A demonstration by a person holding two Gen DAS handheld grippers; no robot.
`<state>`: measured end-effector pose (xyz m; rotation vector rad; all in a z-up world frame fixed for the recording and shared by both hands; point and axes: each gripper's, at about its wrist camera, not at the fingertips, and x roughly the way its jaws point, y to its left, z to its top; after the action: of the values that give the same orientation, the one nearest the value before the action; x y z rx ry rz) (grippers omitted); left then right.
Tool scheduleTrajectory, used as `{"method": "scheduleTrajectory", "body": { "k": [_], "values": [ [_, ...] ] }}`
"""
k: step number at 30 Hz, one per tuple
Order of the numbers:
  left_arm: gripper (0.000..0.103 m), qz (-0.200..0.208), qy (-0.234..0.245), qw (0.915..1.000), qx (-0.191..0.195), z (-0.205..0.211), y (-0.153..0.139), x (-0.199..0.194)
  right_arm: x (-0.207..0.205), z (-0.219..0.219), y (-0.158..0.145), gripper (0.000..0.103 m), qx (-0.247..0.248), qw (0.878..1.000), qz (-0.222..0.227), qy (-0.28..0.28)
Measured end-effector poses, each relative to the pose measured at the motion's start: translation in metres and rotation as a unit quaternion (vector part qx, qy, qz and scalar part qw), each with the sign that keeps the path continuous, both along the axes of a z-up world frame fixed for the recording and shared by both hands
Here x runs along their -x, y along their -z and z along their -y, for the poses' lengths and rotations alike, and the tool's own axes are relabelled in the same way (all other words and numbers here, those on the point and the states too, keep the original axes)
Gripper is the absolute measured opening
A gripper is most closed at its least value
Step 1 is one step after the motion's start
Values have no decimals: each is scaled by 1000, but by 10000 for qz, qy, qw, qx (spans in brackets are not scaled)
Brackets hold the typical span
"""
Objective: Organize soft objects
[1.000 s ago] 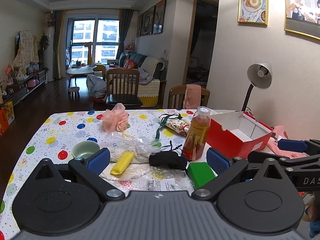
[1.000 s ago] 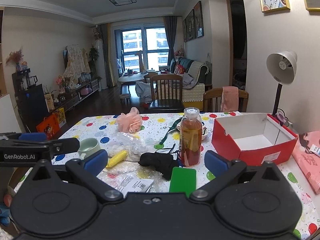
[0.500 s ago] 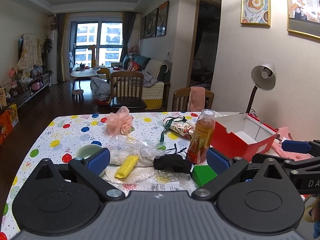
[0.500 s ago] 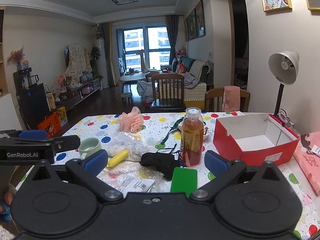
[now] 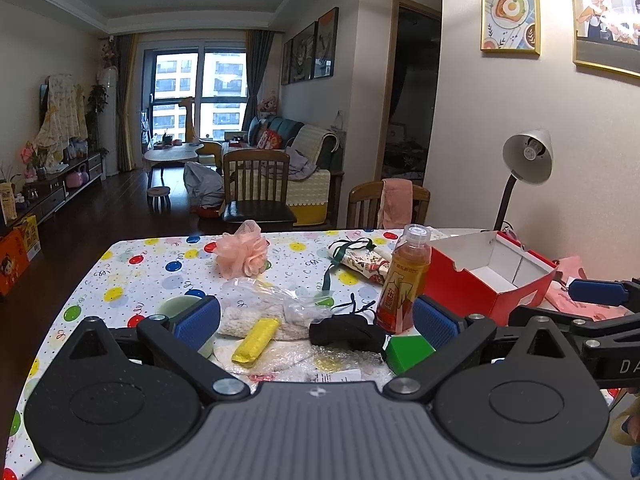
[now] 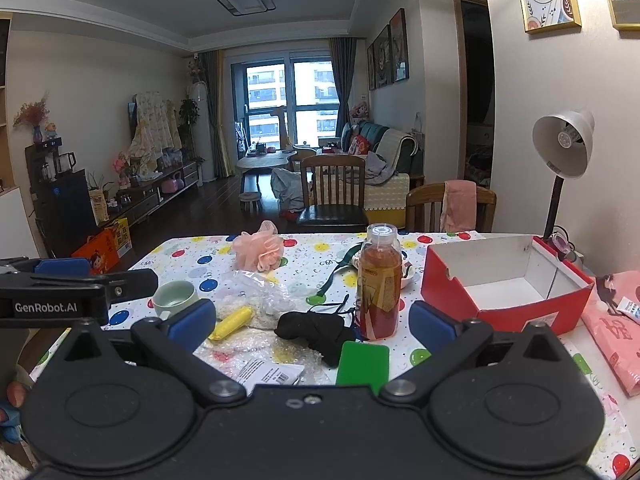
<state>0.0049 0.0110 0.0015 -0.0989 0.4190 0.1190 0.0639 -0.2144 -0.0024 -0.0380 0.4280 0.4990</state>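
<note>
**Both grippers wide open above the cluttered near edge**

Left wrist: our left gripper (image 5: 316, 320) gapes empty over the yellow sponge (image 5: 255, 339) and black cloth (image 5: 347, 332); bare tablecloth (image 5: 132, 276) lies left.

Right wrist: our right gripper (image 6: 312, 320) gapes empty; the red box (image 6: 506, 292) stands open beside the bottle (image 6: 378, 282).

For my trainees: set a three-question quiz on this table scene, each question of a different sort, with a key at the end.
1. True or false: the red box is full of soft objects.
2. Which item lies nearest the juice bottle? A) pink mesh puff B) black cloth C) green cup
3. Fill in: both the left tongs and the right tongs are ____.

Key: 1. False, the part of its floor in view is bare. 2. B. 3. open, holding nothing.
</note>
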Motion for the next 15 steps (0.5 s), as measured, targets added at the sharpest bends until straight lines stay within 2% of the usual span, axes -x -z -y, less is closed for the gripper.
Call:
{"method": "scheduleTrajectory", "body": {
  "k": [15],
  "values": [
    [103, 9, 38, 10000, 3, 3, -2, -1, -4, 2, -1, 103, 4, 10000, 29, 20]
  ]
}}
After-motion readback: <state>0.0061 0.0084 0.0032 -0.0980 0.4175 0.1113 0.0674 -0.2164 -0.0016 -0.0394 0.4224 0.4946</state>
